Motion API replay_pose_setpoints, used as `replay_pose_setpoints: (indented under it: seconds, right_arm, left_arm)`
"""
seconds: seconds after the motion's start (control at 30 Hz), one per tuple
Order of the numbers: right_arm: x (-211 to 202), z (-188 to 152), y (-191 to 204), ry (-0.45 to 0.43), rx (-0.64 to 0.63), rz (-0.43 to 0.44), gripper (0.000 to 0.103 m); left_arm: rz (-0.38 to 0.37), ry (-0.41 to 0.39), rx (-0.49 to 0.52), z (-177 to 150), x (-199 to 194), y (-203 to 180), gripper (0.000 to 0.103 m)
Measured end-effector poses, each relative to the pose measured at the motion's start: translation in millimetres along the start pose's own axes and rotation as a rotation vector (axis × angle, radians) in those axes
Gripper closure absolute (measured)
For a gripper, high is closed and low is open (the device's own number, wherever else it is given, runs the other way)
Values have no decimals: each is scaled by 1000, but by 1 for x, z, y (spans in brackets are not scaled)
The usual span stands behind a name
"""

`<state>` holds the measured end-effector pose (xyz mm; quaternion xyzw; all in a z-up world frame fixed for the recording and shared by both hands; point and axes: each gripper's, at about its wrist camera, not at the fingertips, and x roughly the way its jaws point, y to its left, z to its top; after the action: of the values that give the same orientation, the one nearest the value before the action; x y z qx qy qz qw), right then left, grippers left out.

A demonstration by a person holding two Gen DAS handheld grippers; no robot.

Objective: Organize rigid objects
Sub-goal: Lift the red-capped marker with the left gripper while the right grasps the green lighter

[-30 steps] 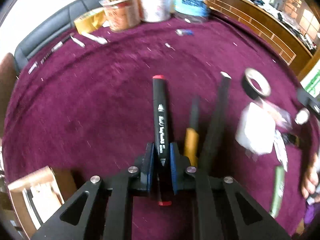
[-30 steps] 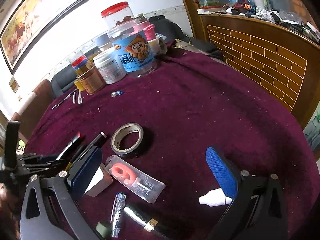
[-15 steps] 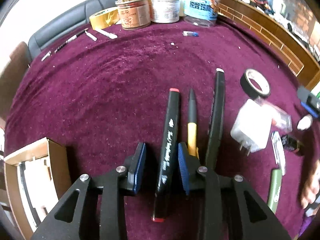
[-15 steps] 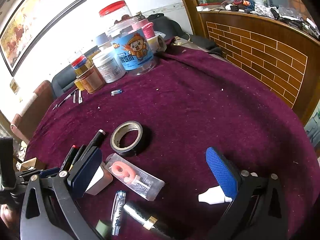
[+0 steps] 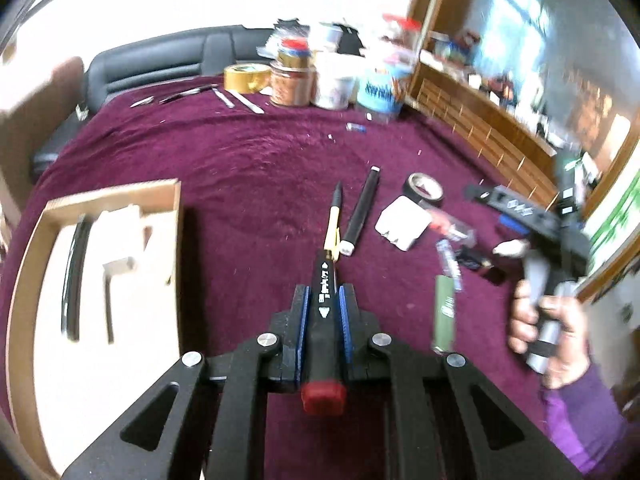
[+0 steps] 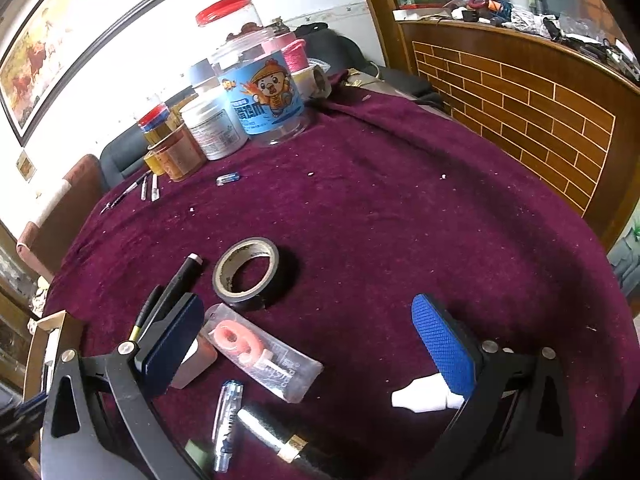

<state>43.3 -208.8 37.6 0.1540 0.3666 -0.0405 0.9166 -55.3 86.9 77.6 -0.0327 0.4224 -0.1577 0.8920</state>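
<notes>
My left gripper point(image 5: 323, 312) is shut on a black marker with red caps point(image 5: 323, 320), held lifted above the purple cloth. A wooden tray point(image 5: 100, 200) with white dividers lies to its left. A yellow-and-black pen point(image 5: 334, 220) and a long black pen point(image 5: 362, 208) lie ahead on the cloth. My right gripper point(image 6: 304, 340) is open and empty, low over a clear packet with a pink part point(image 6: 260, 352); it also shows in the left wrist view point(image 5: 528, 220). A black tape roll point(image 6: 250, 272) lies just beyond it.
Jars and tubs point(image 6: 260, 96) stand at the far edge, with a yellow tape roll point(image 5: 246, 78). A white adapter point(image 5: 402, 224), a green stick point(image 5: 444, 312), a clear pen point(image 6: 228, 420), a black-gold tube point(image 6: 288, 440) and a white nozzle point(image 6: 420, 398) lie near the right gripper. A brick-pattern wooden counter point(image 6: 540, 112) stands on the right.
My left gripper closed on the black marker and lifted it back off the cloth; the view swung left, bringing the wooden tray closer. The right gripper has barely moved.
</notes>
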Motion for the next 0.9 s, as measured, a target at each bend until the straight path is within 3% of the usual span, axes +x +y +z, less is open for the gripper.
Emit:
replay_pose_setpoints:
  seconds: [0.13,0.23,0.33,0.6,0.73,0.9]
  right_arm:
    - [2,-1,1,-11,-21,-41,0]
    - [2,-2,5,-15,-42,-53,0]
    - [-4,-5,12,-4,-69,-87,0]
    - [-53,-39,38,75,-101,74,0]
    - [-55,-61,58,152,-171,120,0]
    - [-44,-80,69,215,-182,109,0]
  left_arm:
    - [-99,-61,-158,-20,-22,23,92]
    - [-115,-77,-207,-31,-30,35,92]
    - [-128,-75,-197,-41,-38,39,92]
    - [-146,-40,-154,-68,-33,32,91]
    - [-158,-57,-180,-72,-35,35,91]
    - [-142,-46,-167,-76,-32,31,91]
